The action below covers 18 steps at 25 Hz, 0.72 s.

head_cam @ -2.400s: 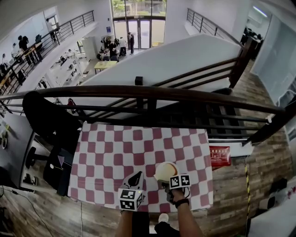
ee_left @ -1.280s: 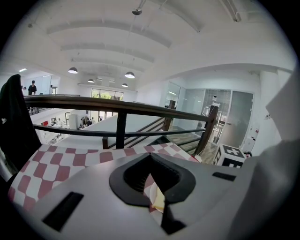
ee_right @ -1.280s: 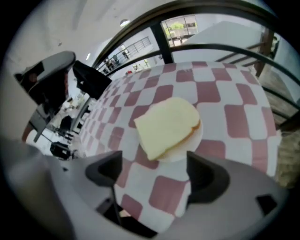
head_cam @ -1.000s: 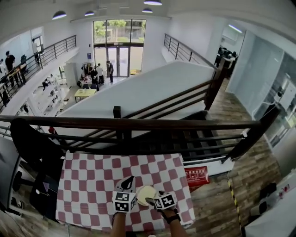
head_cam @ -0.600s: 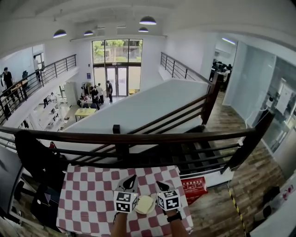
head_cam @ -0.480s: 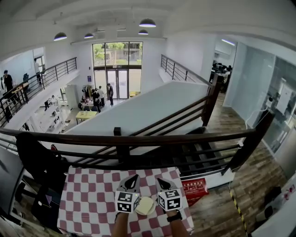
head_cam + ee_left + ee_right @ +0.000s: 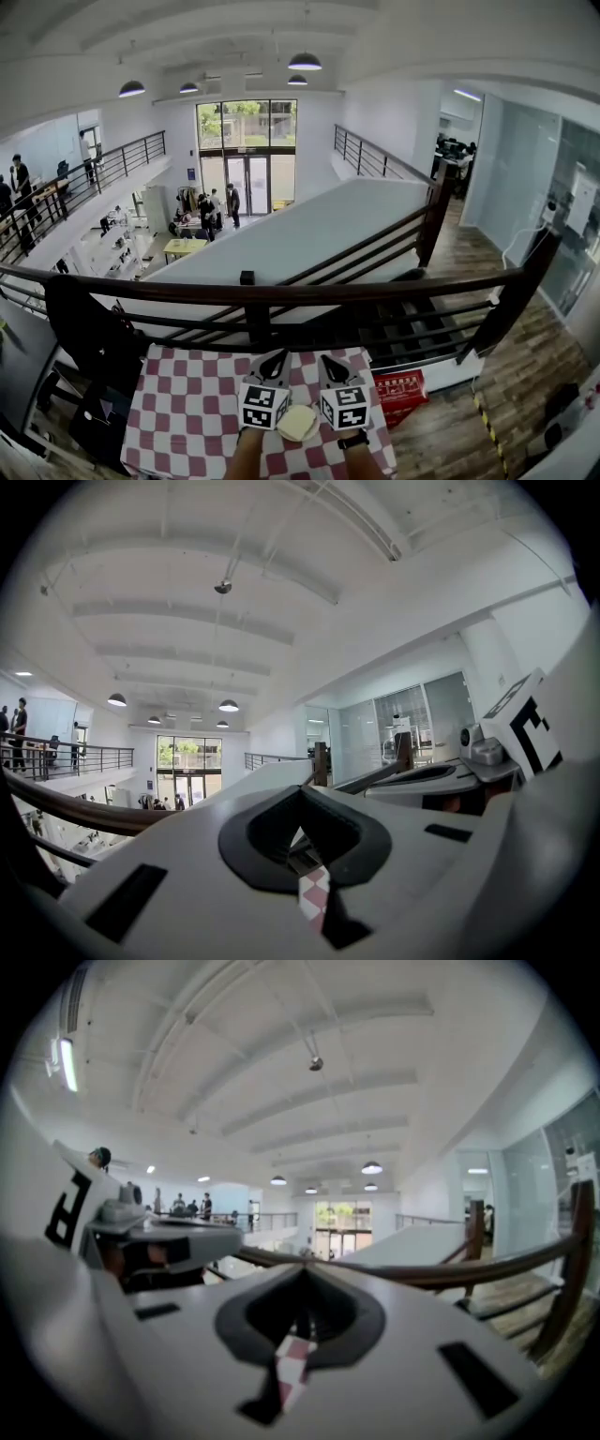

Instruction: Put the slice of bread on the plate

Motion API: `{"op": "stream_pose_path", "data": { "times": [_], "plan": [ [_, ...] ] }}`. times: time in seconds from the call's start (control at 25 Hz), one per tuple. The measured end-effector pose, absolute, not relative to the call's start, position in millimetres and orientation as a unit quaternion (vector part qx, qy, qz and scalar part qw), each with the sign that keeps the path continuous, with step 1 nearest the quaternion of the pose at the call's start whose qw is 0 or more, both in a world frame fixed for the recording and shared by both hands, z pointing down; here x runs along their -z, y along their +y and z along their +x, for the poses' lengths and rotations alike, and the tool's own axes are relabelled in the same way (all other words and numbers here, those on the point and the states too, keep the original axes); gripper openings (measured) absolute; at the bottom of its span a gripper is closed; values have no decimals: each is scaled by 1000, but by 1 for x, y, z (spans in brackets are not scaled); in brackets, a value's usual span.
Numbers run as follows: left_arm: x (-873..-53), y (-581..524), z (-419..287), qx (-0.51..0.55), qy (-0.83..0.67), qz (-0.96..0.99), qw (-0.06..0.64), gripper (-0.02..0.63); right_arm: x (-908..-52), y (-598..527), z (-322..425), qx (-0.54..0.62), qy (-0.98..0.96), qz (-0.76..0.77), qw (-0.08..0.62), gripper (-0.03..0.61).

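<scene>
A pale slice of bread lies on a white plate on the checkered table, at the bottom of the head view. The plate shows between the two raised grippers. My left gripper is held up left of it, pointing level at the railing, jaws together and empty. My right gripper is on the plate's right, also lifted and shut on nothing. In the left gripper view the left gripper has its tips meeting, and in the right gripper view so does the right gripper. Neither touches the plate.
The red-and-white checkered cloth covers the table. A dark wooden railing runs just beyond its far edge, above an open hall. A dark jacket on a chair stands at the left, and a red box lies on the floor at the right.
Both grippers have risen off the table and levelled out toward the railing. The right gripper has come away from the plate and its jaws have closed. The head view has tilted up.
</scene>
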State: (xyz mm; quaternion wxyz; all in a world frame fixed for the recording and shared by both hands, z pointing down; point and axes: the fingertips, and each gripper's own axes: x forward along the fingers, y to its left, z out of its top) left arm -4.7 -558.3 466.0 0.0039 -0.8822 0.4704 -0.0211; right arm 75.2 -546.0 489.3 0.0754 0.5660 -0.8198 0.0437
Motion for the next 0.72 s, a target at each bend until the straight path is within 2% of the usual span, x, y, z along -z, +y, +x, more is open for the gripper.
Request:
{"op": "stream_pose_path", "data": {
  "times": [0.36, 0.72],
  "plan": [
    [-460, -540, 10, 30, 464, -885, 26, 18, -474, -531, 79, -26, -825, 561, 58, 14],
    [-481, -517, 16, 42, 466, -884, 11, 18, -486, -513, 86, -28, -826, 559, 64, 14]
  ]
}}
